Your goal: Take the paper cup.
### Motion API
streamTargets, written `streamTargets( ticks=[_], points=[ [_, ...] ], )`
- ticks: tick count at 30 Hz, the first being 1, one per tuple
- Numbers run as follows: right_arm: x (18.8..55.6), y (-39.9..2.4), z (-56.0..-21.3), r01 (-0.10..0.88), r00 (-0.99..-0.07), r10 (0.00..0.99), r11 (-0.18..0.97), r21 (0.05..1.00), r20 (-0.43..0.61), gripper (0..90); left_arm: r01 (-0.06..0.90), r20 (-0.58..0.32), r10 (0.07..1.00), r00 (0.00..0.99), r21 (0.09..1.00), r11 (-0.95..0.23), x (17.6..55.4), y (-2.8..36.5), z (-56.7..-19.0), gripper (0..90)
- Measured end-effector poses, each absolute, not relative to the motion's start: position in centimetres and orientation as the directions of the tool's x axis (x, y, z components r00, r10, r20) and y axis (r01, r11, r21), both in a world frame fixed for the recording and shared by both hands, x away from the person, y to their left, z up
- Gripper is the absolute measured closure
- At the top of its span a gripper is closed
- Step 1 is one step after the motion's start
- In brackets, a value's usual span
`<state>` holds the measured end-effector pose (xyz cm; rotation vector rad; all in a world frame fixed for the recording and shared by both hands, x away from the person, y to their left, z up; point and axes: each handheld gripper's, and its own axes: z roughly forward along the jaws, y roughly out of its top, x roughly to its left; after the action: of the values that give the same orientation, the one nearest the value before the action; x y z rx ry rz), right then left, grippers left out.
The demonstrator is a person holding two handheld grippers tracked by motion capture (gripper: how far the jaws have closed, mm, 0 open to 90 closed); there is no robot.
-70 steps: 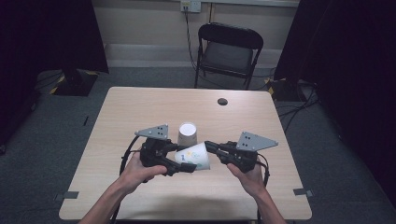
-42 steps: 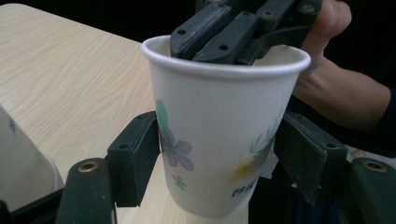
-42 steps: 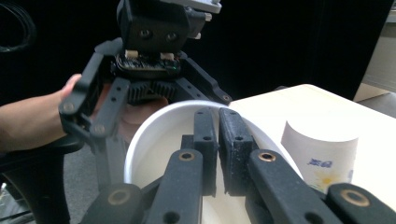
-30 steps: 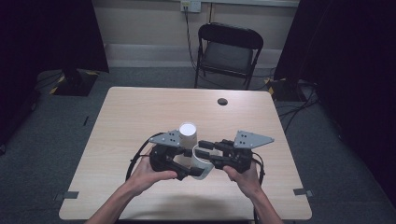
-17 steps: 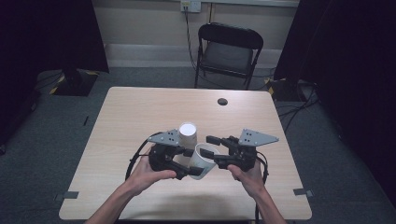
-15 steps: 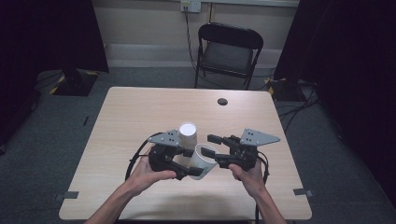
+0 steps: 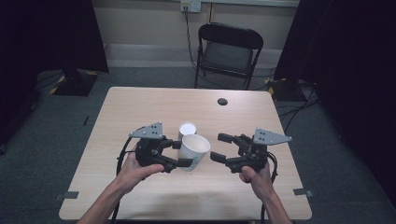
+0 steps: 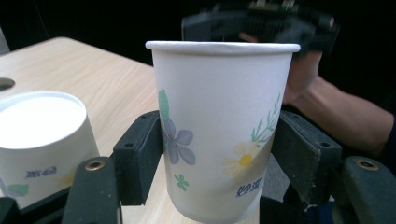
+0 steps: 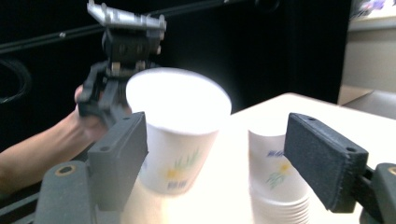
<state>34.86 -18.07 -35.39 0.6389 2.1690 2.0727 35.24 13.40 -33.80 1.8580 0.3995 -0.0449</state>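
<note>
On the left, the left gripper (image 7: 179,154) is closed on a white paper cup printed with small flowers (image 7: 194,151); in the left gripper view its two black pads press the cup's wall (image 8: 219,135) from either side, low on the body, and the cup stands mouth up between them. From above, this cup sits over the middle of the light wooden table (image 7: 140,105), nearer the front edge than the back, and it looks lifted clear of the surface.

Just behind it stands an upside-down stack of matching white paper cups (image 7: 187,130), base uppermost, resting on the table. In the right gripper view the stack's nested rims (image 9: 279,203) show at the bottom, so several cups remain in it.

On the right, the right gripper (image 7: 222,148) has just been opening; its jaws stand wide with nothing pressed between them, just to the right of the held cup and apart from it.

Judging from this, one cup has been separated from the stack and is now carried by the left gripper alone. What seems left is to set it down upright on the table and then return to the stack for the next one. A small dark round object (image 7: 222,101) lies near the back edge, untouched.
</note>
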Motion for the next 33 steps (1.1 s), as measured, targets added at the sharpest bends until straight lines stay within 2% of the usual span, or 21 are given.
streamTargets(
  ticks=[2,6,11,20,33],
  points=[
    [34.9,-17.4,-35.7,0.256,-0.918,0.318,0.022,0.967,0.236,21.6,0.285,-0.222,0.245,0.944,0.923,-0.260,35.1,13.4,-33.7,34.5],
    [34.8,-16.6,-35.8,0.243,-0.938,0.270,0.070,0.967,0.216,32.3,0.280,-0.220,0.247,0.944,0.930,-0.240,35.1,13.7,-33.5,34.5],
    [34.7,-16.3,-35.8,0.220,-0.948,0.256,0.098,0.971,0.189,42.6,0.279,-0.219,0.245,0.945,0.929,-0.245,35.0,13.7,-33.6,34.4],
    [34.4,-16.2,-35.5,0.184,-0.958,0.242,0.123,0.975,0.150,54.8,0.285,-0.226,0.240,0.944,0.926,-0.248,35.1,13.5,-33.9,33.3],
    [34.5,-16.0,-35.5,0.183,-0.961,0.231,0.119,0.976,0.152,57.9,0.297,-0.245,0.232,0.941,0.927,-0.228,35.3,13.6,-33.9,30.8]
  ],
)
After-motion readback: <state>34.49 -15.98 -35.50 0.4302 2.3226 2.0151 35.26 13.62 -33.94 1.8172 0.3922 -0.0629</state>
